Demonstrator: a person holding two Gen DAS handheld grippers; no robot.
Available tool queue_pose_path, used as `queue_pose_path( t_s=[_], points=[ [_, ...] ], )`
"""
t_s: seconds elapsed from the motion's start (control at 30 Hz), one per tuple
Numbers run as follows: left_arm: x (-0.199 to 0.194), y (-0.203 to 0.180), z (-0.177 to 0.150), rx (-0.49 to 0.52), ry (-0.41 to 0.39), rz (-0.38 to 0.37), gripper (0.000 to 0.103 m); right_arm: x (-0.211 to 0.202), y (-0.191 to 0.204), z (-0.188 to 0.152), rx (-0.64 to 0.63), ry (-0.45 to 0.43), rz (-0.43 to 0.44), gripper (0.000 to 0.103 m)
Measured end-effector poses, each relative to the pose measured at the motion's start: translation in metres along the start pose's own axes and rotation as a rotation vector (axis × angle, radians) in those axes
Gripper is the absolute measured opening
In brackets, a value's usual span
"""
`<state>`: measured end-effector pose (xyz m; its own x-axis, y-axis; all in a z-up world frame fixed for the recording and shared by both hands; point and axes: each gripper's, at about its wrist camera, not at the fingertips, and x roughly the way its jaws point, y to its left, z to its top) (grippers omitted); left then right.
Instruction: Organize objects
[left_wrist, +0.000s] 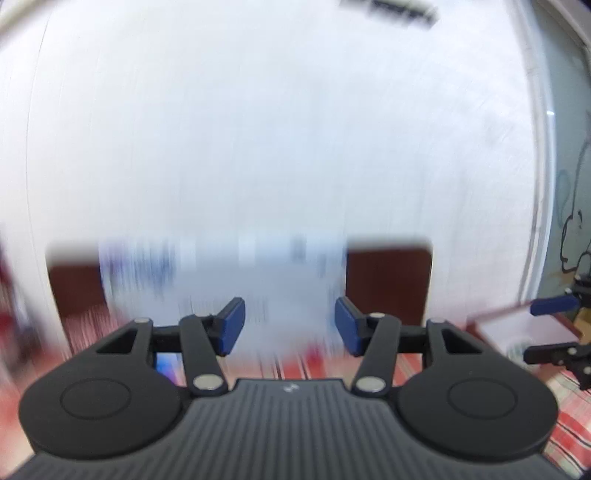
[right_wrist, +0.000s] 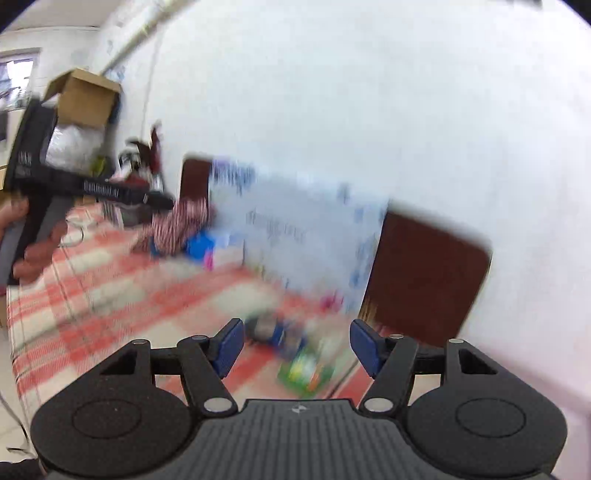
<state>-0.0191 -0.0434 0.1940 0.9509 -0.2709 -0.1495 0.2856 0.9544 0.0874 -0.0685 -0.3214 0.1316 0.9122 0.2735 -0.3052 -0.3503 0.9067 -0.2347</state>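
Left gripper (left_wrist: 289, 325) spread and holding nothing, right gripper (right_wrist: 296, 345) spread and holding nothing, blurred objects (right_wrist: 295, 354) on the red checked cloth (right_wrist: 110, 288) near its far edge, by the white wall (right_wrist: 369, 92).

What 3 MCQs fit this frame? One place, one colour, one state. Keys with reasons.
1. Where is the cardboard box?
A. upper left of the right wrist view
B. between the fingers
C. on the checked cloth

2. What colour are the gripper pads?
A. red
B. blue
C. green

3. What state is the left gripper in?
A. shut on a box
B. shut, holding nothing
C. open, holding nothing

Key: A, it sits high by the wall; B, both pads are blue; C, pads stand apart with nothing between.
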Motion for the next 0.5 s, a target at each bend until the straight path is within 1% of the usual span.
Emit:
queue_pose_path(
  t_s=[0.03,0.07,0.1,0.13,0.17,0.23,0.33,0.43,0.5],
  points=[
    [-0.012,-0.007,0.026,0.03,-0.062,0.005,0.064,-0.007,-0.007,0.019,-0.016,-0.045,-0.013,0.063],
    [-0.022,-0.012,0.044,0.042,-0.11,0.004,0.066,-0.013,-0.012,0.031,-0.026,-0.087,-0.016,0.066],
    [-0.028,-0.017,0.05,0.048,-0.132,0.001,0.067,-0.018,-0.013,0.036,-0.042,-0.117,-0.02,0.069],
    [-0.032,-0.022,0.047,0.042,-0.13,-0.003,0.068,-0.019,-0.011,0.032,-0.056,-0.13,-0.026,0.069],
    [-0.032,-0.025,0.037,0.015,-0.11,-0.019,0.068,-0.02,-0.008,0.022,-0.046,-0.129,-0.017,0.07],
    [-0.025,-0.034,0.0,-0.049,-0.023,-0.085,0.068,-0.019,-0.004,-0.014,0.027,-0.104,0.033,0.068],
    [-0.001,-0.057,-0.075,-0.135,0.158,-0.179,0.067,-0.012,0.009,-0.086,0.142,-0.011,0.047,0.069],
    [0.027,-0.079,-0.144,-0.234,0.372,-0.239,0.066,-0.002,0.027,-0.156,0.247,0.109,0.04,0.068],
    [0.044,-0.088,-0.177,-0.28,0.5,-0.25,0.064,0.002,0.035,-0.187,0.303,0.167,0.033,0.068]
  ],
)
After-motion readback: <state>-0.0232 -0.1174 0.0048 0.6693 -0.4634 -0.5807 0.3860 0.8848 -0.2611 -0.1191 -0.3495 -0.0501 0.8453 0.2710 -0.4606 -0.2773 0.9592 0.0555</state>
